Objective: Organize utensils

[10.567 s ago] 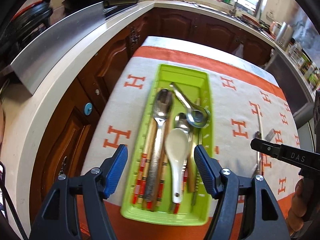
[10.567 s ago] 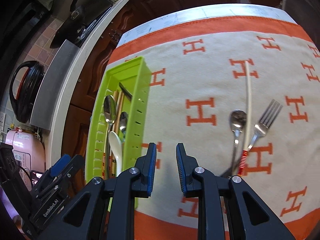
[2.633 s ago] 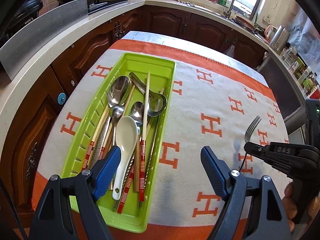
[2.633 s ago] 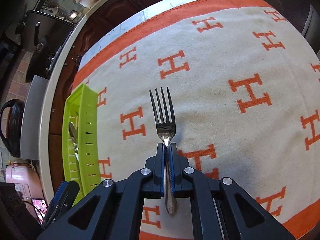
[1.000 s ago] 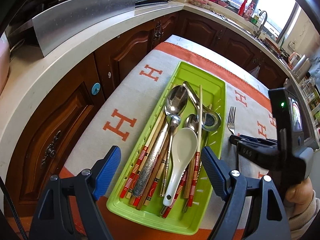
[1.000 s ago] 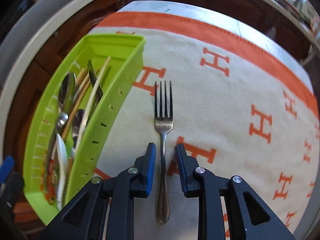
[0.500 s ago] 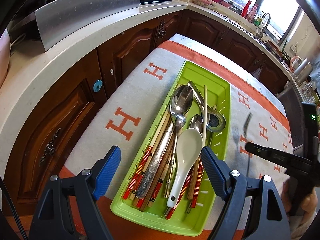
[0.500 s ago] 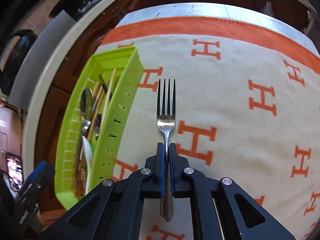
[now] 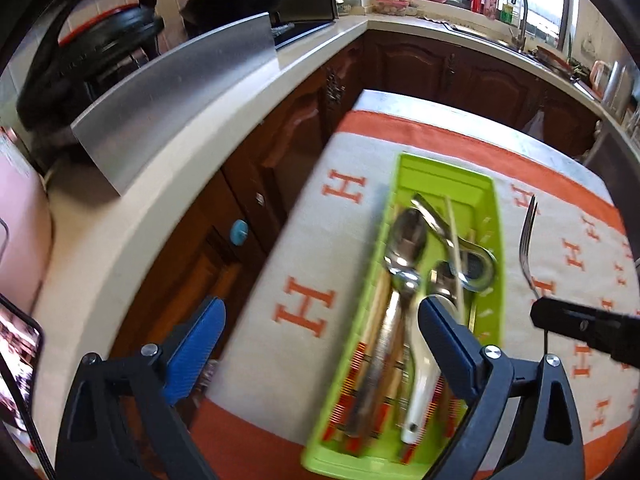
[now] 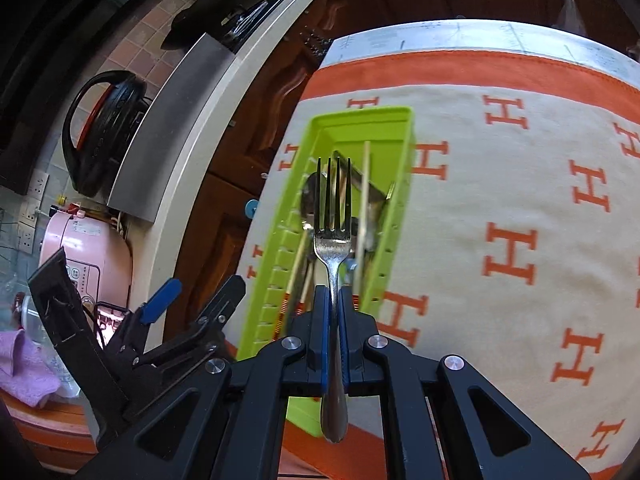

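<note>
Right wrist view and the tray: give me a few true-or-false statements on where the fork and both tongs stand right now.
1. The right tongs are shut on the fork. True.
2. The fork lies flat on the cloth. False: it is lifted, its prongs pointing out in front of the green tray.
3. The left tongs grip the white spoon. False: their jaws are wide open and have just been opening, with nothing between them.
4. The white spoon lies in the tray. True.
5. The tray holds chopsticks with red-banded ends. True.
</note>
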Demonstrator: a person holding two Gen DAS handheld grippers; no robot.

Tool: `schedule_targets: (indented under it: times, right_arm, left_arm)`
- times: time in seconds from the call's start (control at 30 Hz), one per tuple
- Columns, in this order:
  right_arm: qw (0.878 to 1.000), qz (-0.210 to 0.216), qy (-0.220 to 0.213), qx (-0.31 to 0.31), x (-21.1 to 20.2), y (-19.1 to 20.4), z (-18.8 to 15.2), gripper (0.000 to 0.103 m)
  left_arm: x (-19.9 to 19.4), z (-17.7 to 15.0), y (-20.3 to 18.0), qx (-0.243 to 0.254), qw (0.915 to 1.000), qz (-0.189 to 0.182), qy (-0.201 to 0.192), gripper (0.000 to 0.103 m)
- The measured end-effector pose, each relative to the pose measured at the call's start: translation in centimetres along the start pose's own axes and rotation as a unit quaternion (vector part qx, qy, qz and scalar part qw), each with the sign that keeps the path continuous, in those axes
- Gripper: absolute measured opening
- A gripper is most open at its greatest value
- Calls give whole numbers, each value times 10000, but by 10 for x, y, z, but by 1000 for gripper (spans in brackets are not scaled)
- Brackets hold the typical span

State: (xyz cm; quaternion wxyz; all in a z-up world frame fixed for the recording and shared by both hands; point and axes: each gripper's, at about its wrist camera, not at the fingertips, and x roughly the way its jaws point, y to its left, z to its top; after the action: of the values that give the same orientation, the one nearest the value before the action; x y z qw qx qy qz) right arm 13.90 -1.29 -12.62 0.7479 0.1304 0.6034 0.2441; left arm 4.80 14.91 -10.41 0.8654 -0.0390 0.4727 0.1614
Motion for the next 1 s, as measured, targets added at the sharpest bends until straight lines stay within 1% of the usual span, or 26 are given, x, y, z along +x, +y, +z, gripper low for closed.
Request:
schedule_targets:
  times: [0.13,0.23,0.37,0.5,0.67,0.73,0.8,0.83,0.9,0.93,1.0]
  right_arm:
    - [9996,-197,140,119,24,18,-1,4]
    - [9990,-281,271,207,38,21,-3,4]
    - [9981,-359,350,367,53,14,-1,5]
    - [9974,-414,409,420,61,8,0,5]
    - [9982,-418,295,327,58,6,-1,6]
    - [9985,-452,185,233,48,6,-4,9]
    - [9986,-510,40,131,33,6,-9,17]
    - [9982,-587,-61,44,26,6,-11,20]
    - [9965,-771,-288,-141,10,5,-17,33]
    - [9949,-890,-426,-221,1,3,-21,36]
    - [9919,-1057,-620,-326,-13,-1,-26,40]
  left_arm:
    - [6,5,7,-62,9999,-16,113,102]
    - [12,3,11,-94,9997,16,224,102]
    - [20,-1,16,-174,9991,-24,386,102]
    - [24,-4,19,-275,9984,-42,484,102]
    - [23,-6,18,-356,9979,-110,525,102]
    - [18,-7,16,-388,9980,-142,481,102]
    - [13,-8,14,-405,9981,-188,435,102]
    - [10,-8,11,-408,9981,-240,401,102]
    - [3,-9,7,-420,9980,-329,336,102]
    - [0,-10,5,-420,9980,-373,297,102]
    - [-7,-11,-3,-370,9979,-470,238,102]
